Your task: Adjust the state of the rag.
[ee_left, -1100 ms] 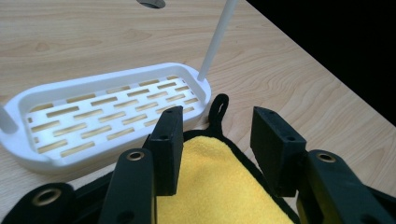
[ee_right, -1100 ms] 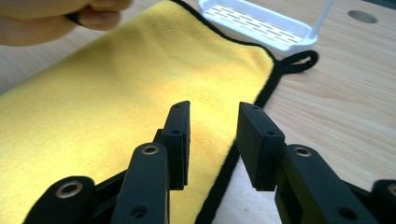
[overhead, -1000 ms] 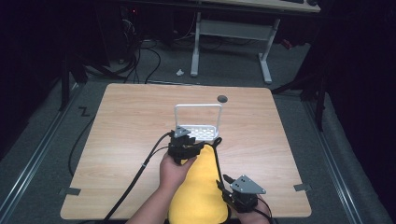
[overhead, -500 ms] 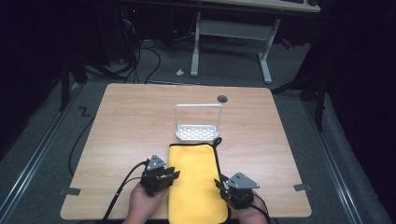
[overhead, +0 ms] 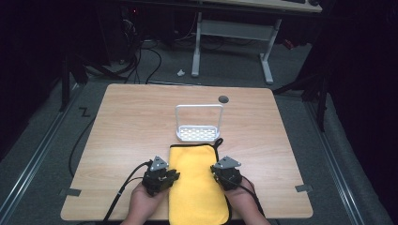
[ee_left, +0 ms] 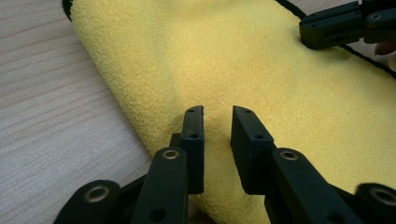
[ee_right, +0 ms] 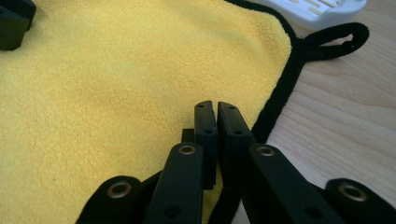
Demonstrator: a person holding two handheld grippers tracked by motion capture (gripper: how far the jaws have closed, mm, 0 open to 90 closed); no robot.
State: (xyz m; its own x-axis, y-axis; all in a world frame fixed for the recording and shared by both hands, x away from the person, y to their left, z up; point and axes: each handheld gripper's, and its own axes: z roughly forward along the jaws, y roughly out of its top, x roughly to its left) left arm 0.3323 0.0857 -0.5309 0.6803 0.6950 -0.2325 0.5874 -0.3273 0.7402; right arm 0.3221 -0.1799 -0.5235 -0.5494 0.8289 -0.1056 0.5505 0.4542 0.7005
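One yellow towel (overhead: 197,185) lies flat on the wooden table (overhead: 122,122), at the 6 o'clock edge in the high view, long axis running 12 to 6. Black trim along its edge; a black hanging loop (ee_right: 334,39) sticks out at the far right corner, at about 1 o'clock from the cloth's middle.

Left gripper (ee_left: 215,122): over the towel's left edge, at 9 o'clock of the cloth. Jaws apart by a narrow gap, nothing between them, tips just above the pile.

Right gripper (ee_right: 215,108): at the towel's right edge, 3 o'clock of the cloth, by the black trim. Jaws nearly closed, a thin slit between them. Cannot tell whether any cloth is pinched.

A hand (overhead: 143,206) holds each gripper from 6 o'clock.

White rack (overhead: 198,126) stands at 12 o'clock of the towel, just beside its far edge. Dark round hole (overhead: 223,99) in the table farther toward 1 o'clock.
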